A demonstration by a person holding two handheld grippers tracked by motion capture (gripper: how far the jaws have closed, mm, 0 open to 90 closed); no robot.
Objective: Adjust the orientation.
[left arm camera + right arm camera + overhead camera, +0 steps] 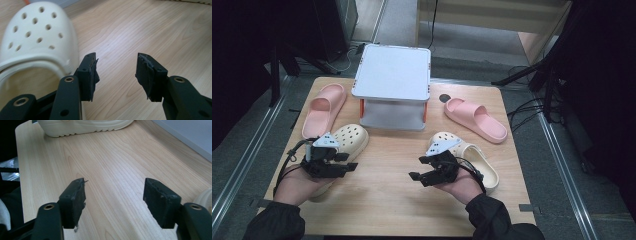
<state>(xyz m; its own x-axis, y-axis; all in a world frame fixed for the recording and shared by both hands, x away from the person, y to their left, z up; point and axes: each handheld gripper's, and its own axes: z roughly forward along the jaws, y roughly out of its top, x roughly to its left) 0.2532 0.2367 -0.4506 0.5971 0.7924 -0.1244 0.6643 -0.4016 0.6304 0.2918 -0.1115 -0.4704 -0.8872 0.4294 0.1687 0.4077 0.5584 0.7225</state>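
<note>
Left gripper (353, 161) jaws spread, nothing between them, over bare wood just right of the near-left cream clog (343, 142). Right gripper (417, 168) jaws spread wide, empty, pointing left above the table (382, 200), second cream clog (477, 160) under that hand, near right.

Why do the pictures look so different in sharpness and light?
High view: soft overall, table evenly lit, surroundings dark. Left gripper view: clog washed out by bright light, tongs slightly soft. Right gripper view: wood grain crisp, near tongs blurred, dark at the left edge.
</note>
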